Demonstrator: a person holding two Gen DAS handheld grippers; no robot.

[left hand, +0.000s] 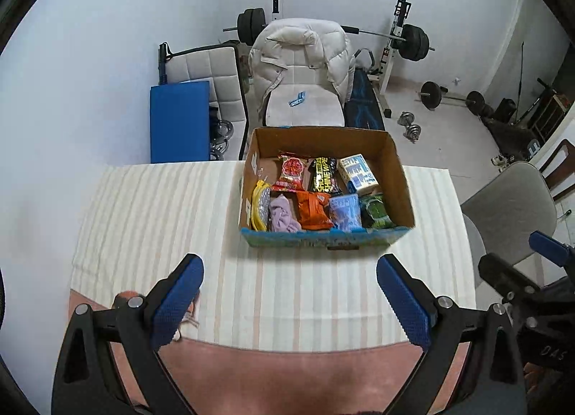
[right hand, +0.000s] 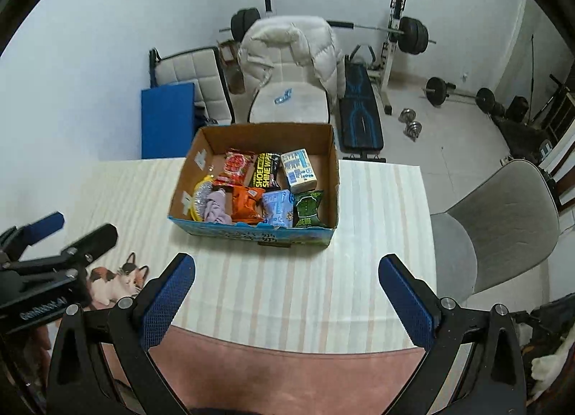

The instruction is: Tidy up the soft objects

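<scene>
A cardboard box (left hand: 402, 178) (right hand: 334, 178) stands on the striped tablecloth. Inside lie several soft items: a red snack pack (left hand: 291, 172), a black shoe-wipes pack (left hand: 323, 174), a white and blue carton (left hand: 358, 171), an orange pack (left hand: 312, 210), a lilac cloth (left hand: 282, 215), a blue pack (left hand: 344, 212), a green pack (left hand: 375, 211) and a yellow-rimmed scrubber (left hand: 259, 204). My left gripper (left hand: 289, 293) is open and empty, in front of the box. My right gripper (right hand: 287, 289) is open and empty, also in front of the box.
A grey chair (right hand: 503, 221) stands at the table's right. A chair with a white puffer jacket (left hand: 302, 55) stands behind the table. A blue mat (left hand: 179, 120), weight bench and barbells fill the room behind. A cat-print item (right hand: 122, 278) lies at the near left.
</scene>
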